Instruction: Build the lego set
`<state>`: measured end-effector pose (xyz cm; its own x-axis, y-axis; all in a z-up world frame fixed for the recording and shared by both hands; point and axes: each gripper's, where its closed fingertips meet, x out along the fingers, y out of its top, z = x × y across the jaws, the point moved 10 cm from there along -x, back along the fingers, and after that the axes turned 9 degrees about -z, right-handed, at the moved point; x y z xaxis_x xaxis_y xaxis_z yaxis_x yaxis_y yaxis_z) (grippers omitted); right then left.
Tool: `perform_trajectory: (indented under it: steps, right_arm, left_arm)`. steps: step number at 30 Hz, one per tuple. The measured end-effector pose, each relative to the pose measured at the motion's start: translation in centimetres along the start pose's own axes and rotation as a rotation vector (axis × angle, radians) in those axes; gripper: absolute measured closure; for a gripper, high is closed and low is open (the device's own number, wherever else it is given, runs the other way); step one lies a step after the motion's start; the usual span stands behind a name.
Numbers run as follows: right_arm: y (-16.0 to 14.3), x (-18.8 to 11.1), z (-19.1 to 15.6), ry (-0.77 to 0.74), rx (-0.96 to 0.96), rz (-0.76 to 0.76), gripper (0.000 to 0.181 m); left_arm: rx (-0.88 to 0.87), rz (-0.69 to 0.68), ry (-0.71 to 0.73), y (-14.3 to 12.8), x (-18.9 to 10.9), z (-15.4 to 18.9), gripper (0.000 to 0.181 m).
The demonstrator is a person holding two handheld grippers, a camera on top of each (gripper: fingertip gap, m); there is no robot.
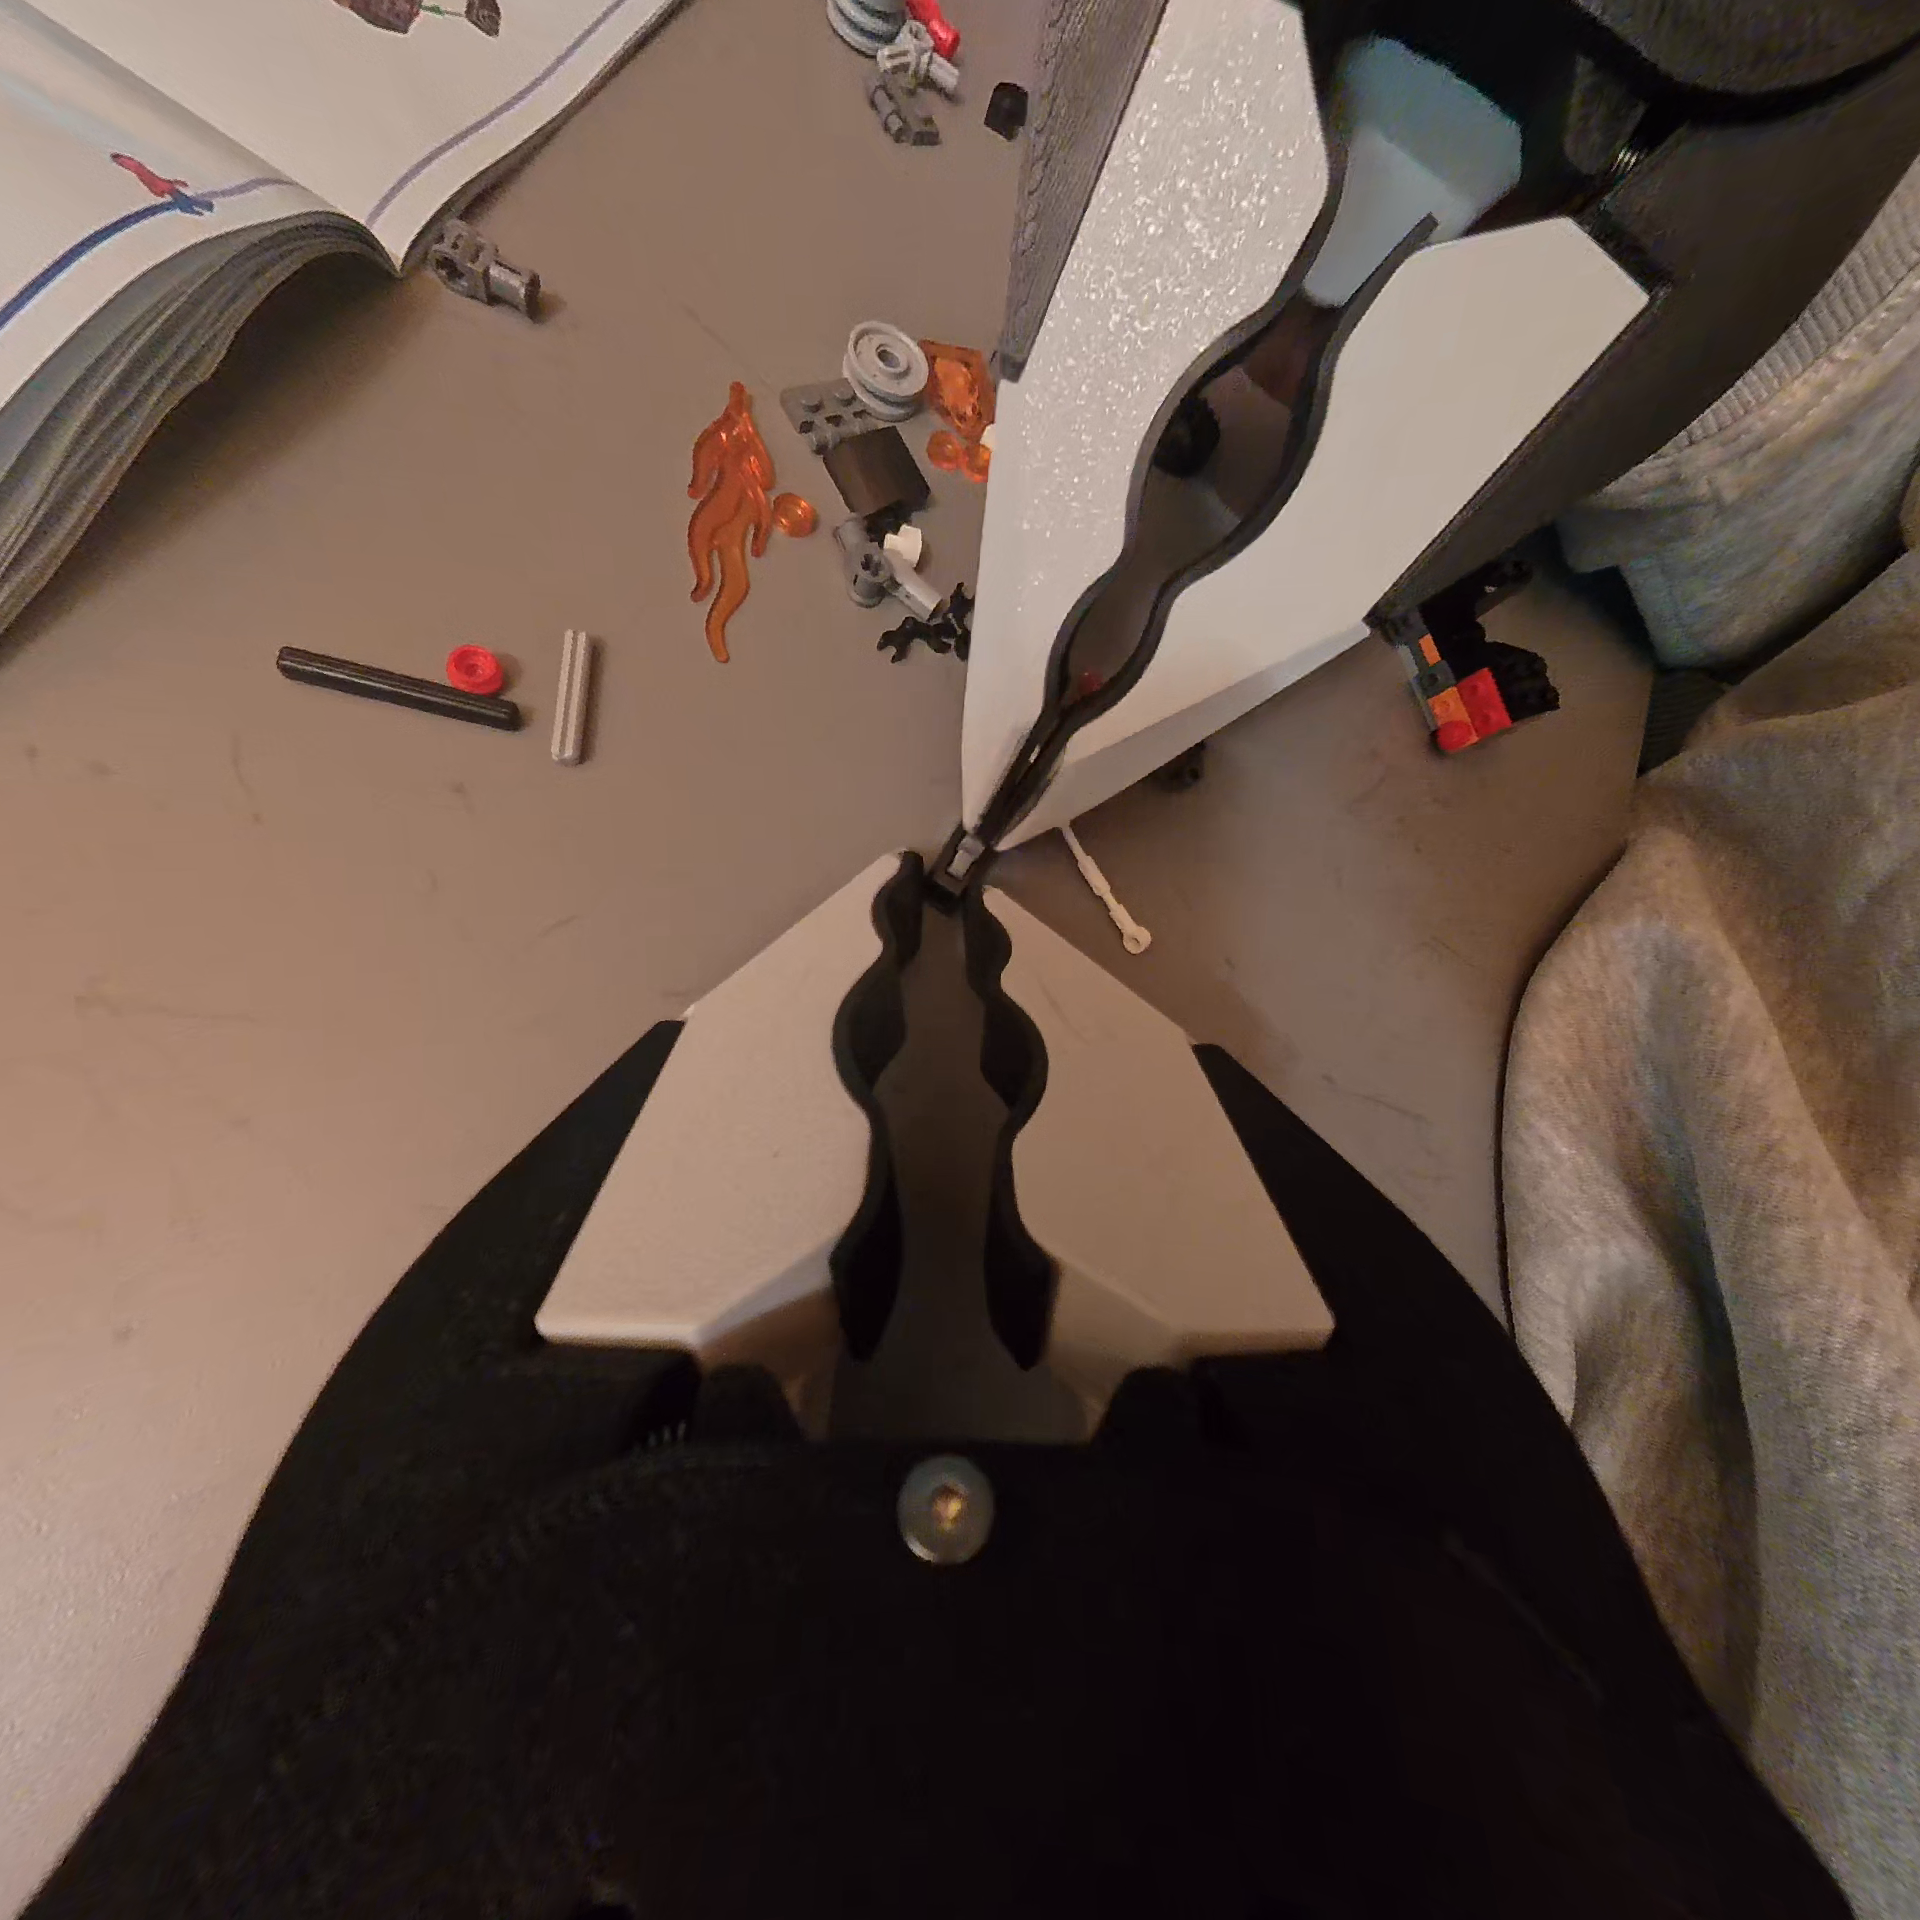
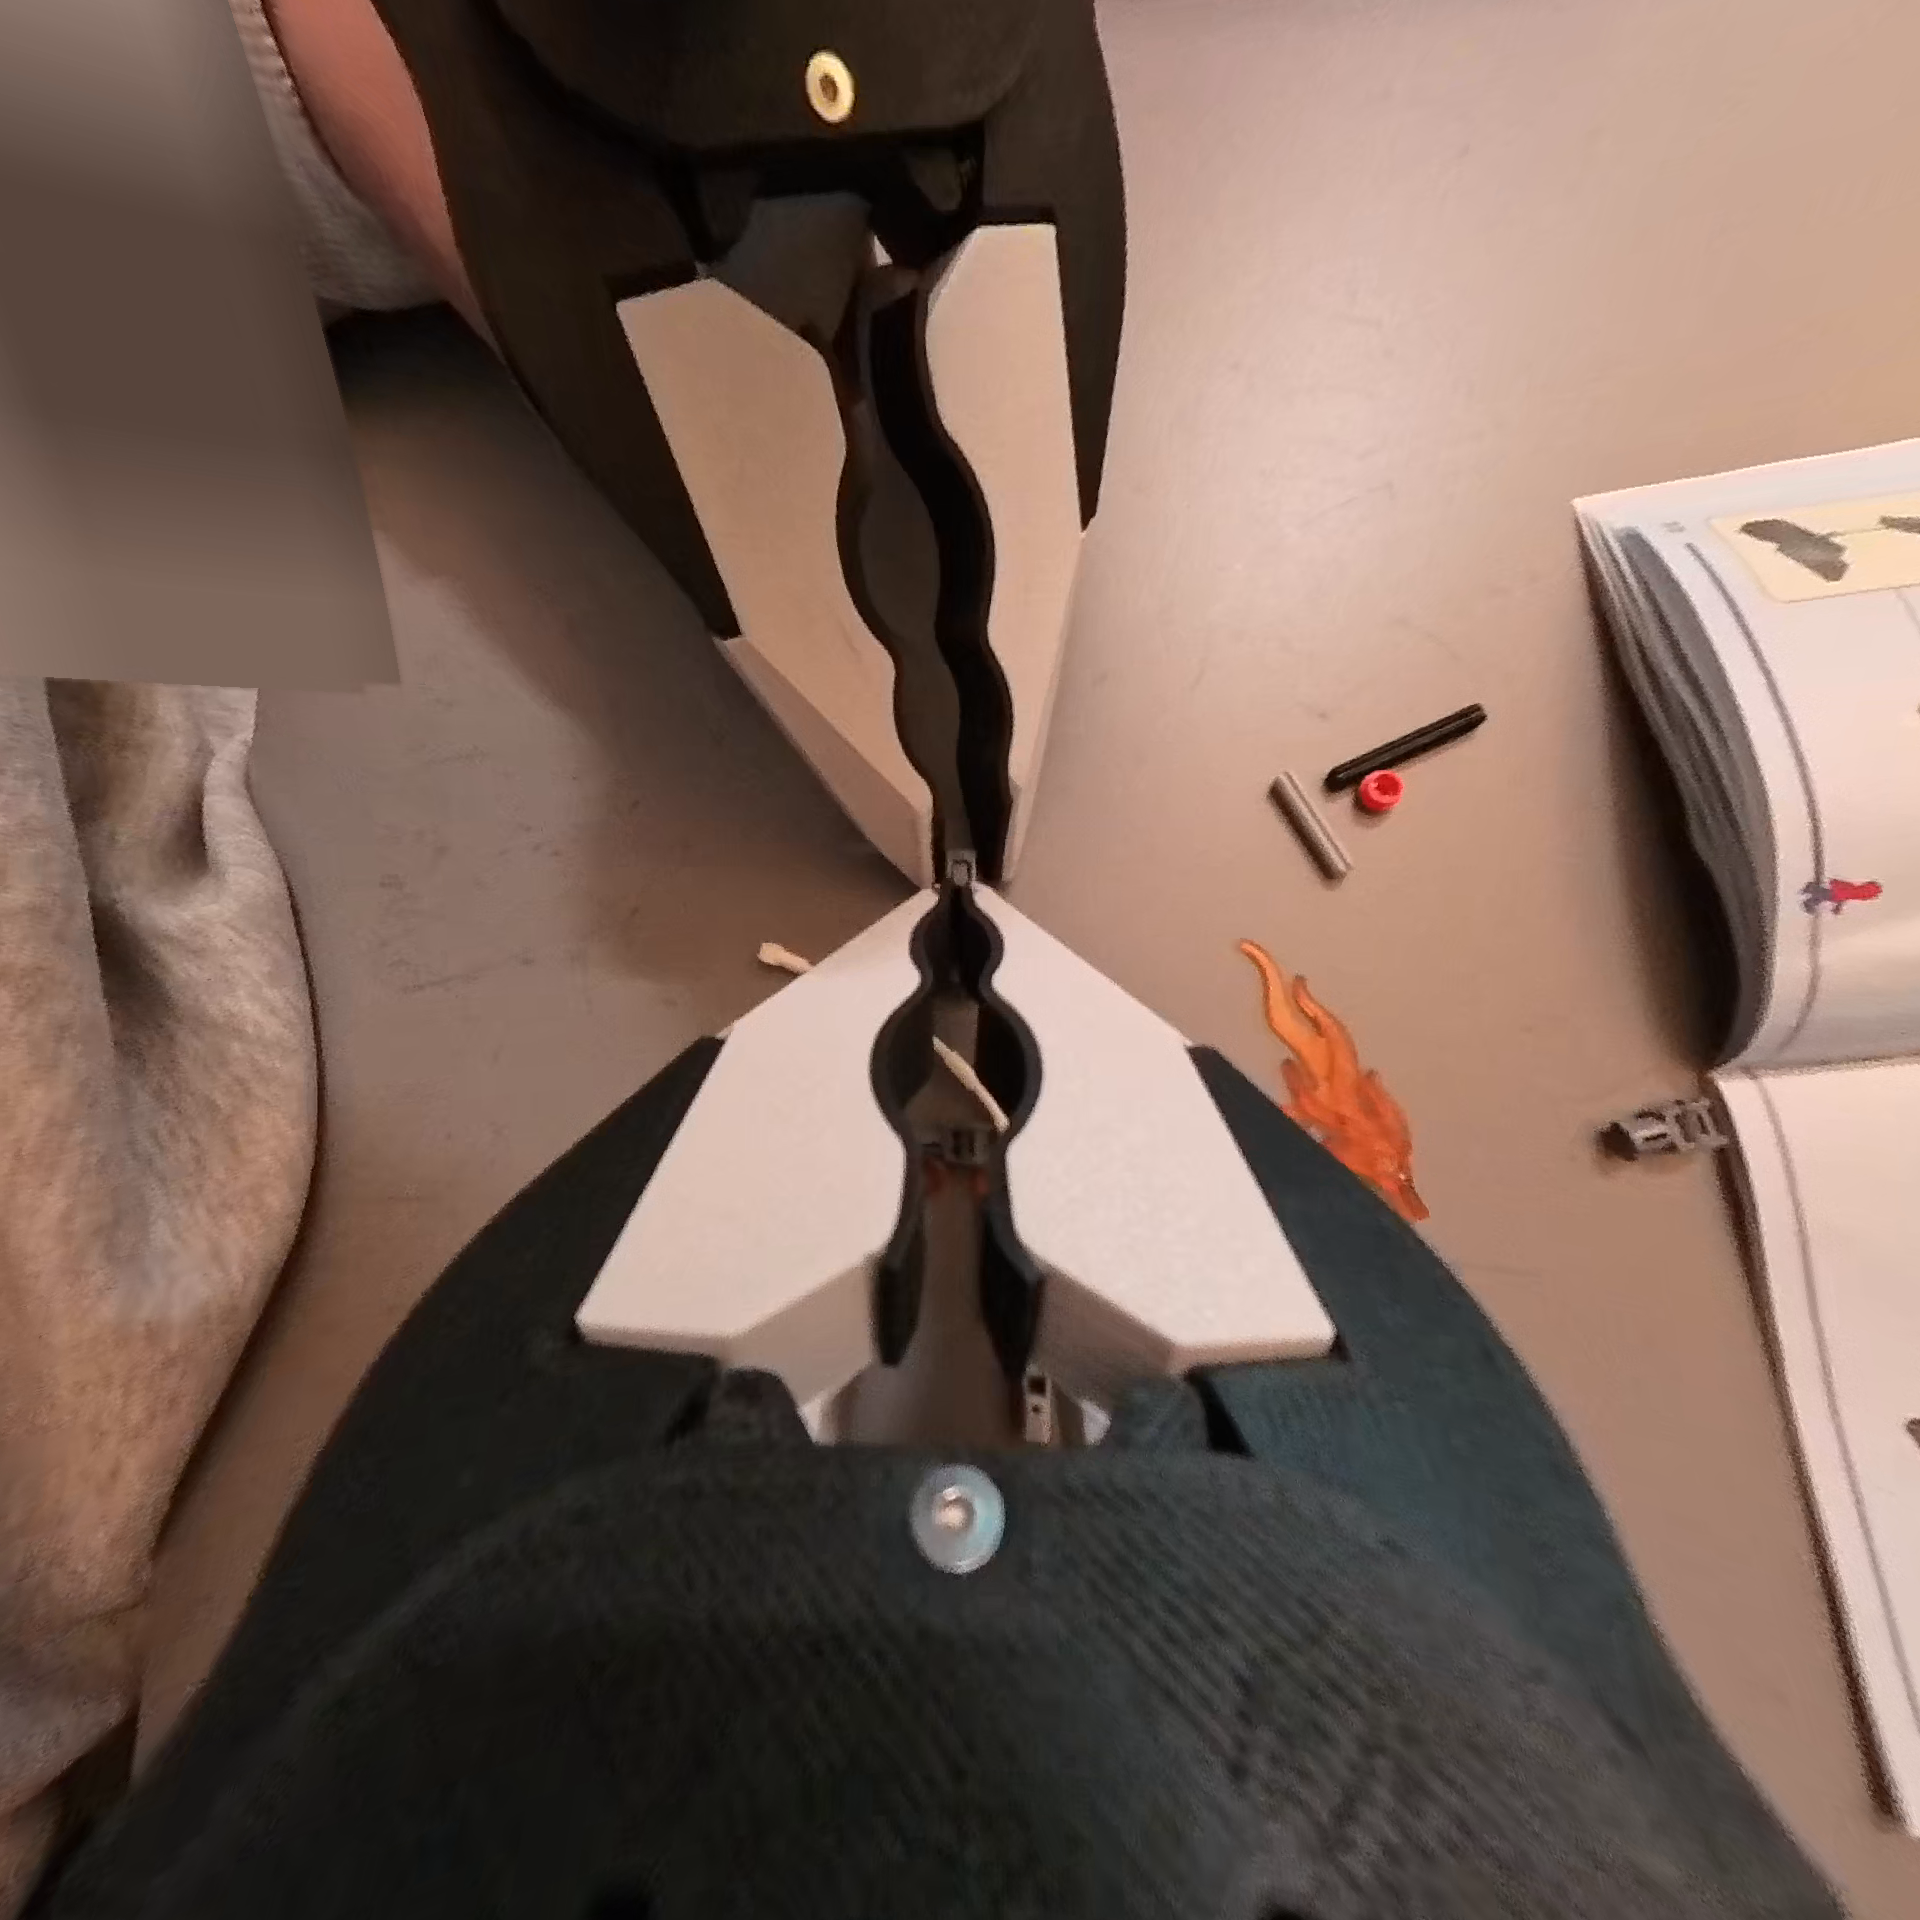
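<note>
My left gripper [image 1: 940, 883] and my right gripper [image 2: 958, 904] meet tip to tip just above the brown table. A tiny grey and black lego piece [image 1: 964, 854] is pinched between the two sets of tips. It also shows in the right wrist view [image 2: 962, 868]. Both grippers look shut on it, and I cannot tell whether it is one piece or two joined. The right gripper [image 1: 987, 821] comes in from the upper right. A partly built red, orange and black model [image 1: 1475, 686] sits behind it.
The open instruction booklet [image 1: 208, 156] lies far left. Loose on the table are an orange flame [image 1: 732, 509], a black axle [image 1: 395, 688], a red stud [image 1: 475, 665], a grey axle [image 1: 571, 696], a thin white piece [image 1: 1107, 888] and a pile of small parts [image 1: 873, 416]. Grey clothing [image 1: 1714, 1039] lies right. Left and right tips are no more than a few centimetres apart. Left tips and right tips are each some 7 cm from the grey axle [image 1: 571, 696]. The right camera catches it too, in the right wrist view [image 2: 1315, 822].
</note>
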<state>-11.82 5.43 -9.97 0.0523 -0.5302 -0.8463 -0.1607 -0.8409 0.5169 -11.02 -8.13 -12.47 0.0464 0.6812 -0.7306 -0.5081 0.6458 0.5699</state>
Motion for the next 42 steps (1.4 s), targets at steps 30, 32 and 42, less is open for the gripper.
perform_trajectory:
  steps: [30,32,42]
  right_arm:
    - [-0.9,-1.1,0.9,-0.018,0.072,0.015,0.181]
    - [-0.8,-0.9,0.6,-0.004,0.058,0.021,0.181]
    - [-0.7,0.0,0.3,0.020,0.051,-0.001,0.181]
  left_arm:
    - [-0.006,-0.001,-0.012,0.0,0.0,-0.1,0.175]
    - [-0.006,-0.001,-0.011,0.0,0.0,-0.1,0.175]
    - [-0.007,-0.001,-0.008,0.0,0.0,0.0,0.175]
